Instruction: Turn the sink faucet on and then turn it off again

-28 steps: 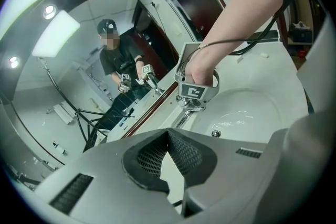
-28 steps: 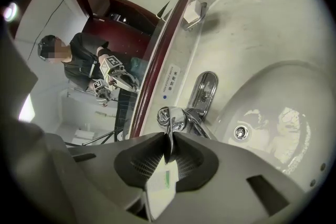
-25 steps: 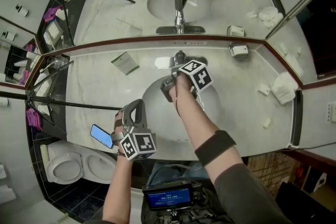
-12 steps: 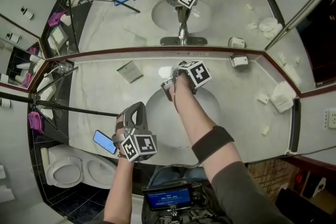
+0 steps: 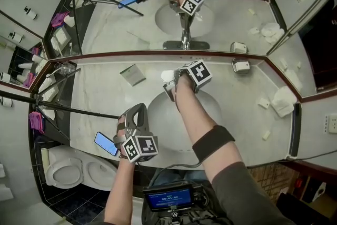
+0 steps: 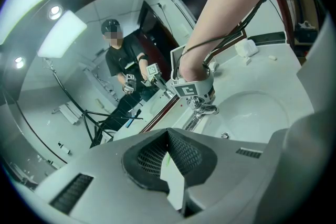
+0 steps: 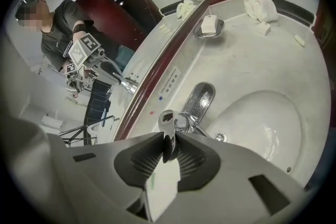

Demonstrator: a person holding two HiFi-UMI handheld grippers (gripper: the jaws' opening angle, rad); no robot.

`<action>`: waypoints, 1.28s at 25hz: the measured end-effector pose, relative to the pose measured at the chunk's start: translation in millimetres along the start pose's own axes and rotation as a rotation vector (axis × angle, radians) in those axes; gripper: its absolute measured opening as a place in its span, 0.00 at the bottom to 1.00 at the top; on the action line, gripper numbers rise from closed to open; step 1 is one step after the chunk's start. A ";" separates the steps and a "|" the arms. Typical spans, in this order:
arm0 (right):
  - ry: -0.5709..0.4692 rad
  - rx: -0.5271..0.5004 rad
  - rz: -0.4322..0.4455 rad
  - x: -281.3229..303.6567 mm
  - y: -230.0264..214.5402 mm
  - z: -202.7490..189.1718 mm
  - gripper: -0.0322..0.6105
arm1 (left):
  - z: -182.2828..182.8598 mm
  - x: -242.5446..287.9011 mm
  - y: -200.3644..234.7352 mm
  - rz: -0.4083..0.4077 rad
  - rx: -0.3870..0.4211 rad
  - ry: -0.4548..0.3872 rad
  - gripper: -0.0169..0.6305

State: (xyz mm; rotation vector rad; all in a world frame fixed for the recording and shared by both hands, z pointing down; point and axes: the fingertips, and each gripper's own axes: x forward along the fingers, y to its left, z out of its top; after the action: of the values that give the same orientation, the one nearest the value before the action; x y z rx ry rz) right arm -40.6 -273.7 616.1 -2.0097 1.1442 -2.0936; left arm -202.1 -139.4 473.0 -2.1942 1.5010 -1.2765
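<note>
Head view: the right gripper [image 5: 175, 81] is down on the faucet [image 5: 168, 76], which stands at the back edge of the sink [image 5: 205, 113], midway along the surface [image 5: 100, 97] and just in front of the mirror [image 5: 221, 18]; the hand and marker cube cover most of the faucet; the left gripper [image 5: 136, 109] hangs over the sink's near-left rim, well apart from the faucet; a phone [image 5: 106, 143] lies at the surface's near-left edge, just left of that gripper in the picture; a card [image 5: 132, 74] lies toward the back left; a soap dish [image 5: 241, 66] sits against the back edge, right of the faucet; a folded towel [image 5: 283, 101] lies near the right edge.

Left gripper view: its jaws are clenched together with nothing between them; beyond them the right gripper stands over the faucet; the sink spreads to the right and the soap dish sits farther along the back edge.

Right gripper view: its jaws are clamped on the faucet's chrome lever [image 7: 167, 122], one pad on each side; the lever's tip rises just above the pads; the faucet's shiny base runs along the back edge beside the mirror; the drain [image 7: 221, 137] shows in the sink just right of the lever.
</note>
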 end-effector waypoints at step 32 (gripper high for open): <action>0.032 -0.690 0.307 -100.5 -15.8 10.2 0.07 | 36.0 -54.4 -11.9 0.013 -0.045 -0.102 0.03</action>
State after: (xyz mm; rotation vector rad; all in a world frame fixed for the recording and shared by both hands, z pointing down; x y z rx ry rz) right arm -7.4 -218.0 537.0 -1.8185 2.2486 -1.7219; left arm -173.9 -99.1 428.5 -2.2369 1.5163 -1.1194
